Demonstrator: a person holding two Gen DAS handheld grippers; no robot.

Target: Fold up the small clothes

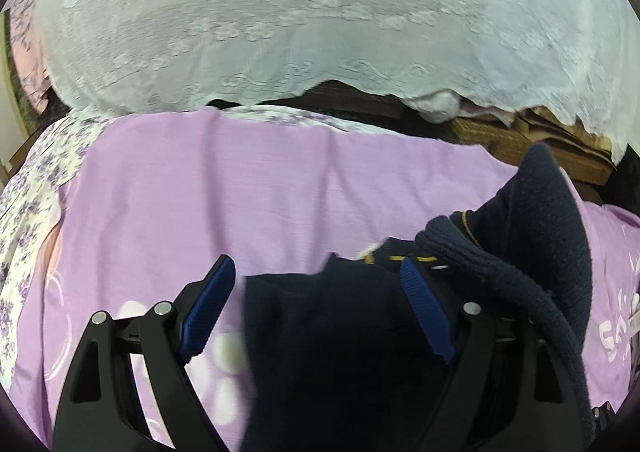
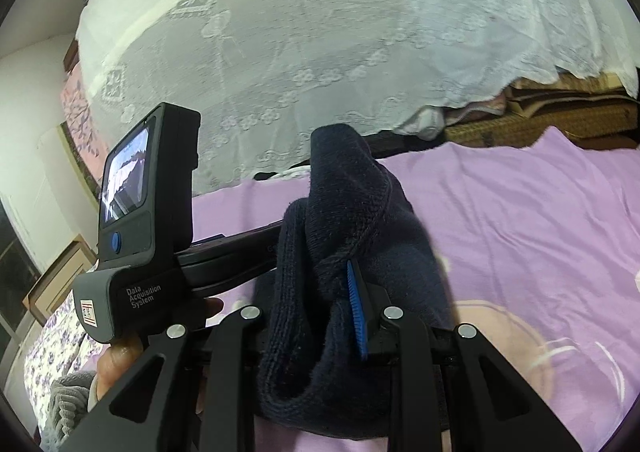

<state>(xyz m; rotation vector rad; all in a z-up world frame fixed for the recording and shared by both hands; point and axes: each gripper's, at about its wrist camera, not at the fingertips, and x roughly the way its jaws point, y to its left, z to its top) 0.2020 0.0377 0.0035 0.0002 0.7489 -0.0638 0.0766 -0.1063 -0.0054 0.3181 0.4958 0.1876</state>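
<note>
Showing only in the left wrist view: both blue ribbed pads of the left gripper, a yellow stitched line and a small pale tag on the navy knit garment, and white lettering printed on the lilac bedsheet at the far right.
Showing only in the right wrist view: the left gripper's body from the side, at left, with a small lit screen, a blue round button and the words "Data Acquisition System"; a person's hand around its grip, with a grey fluffy sleeve at the lower left; a wooden-framed object by the wall at far left.
Shared background: white lace cloth hanging across the far side, brown woven material below its right edge, a floral purple-and-white sheet at the left.
Left gripper: jaws stand wide apart. Dark fabric of the garment lies low between them, close against the right pad; the left pad is clear of it, with bedsheet showing behind. Neither pad presses in.
Right gripper: jaws drawn close together and clamped on the navy knit garment. One blue pad shows edge-on against the cloth; the other is hidden by a thick fold.
Garment position: lifted off the bedsheet, bunched, rising in a peak above the right gripper and drooping down in front of it.
</note>
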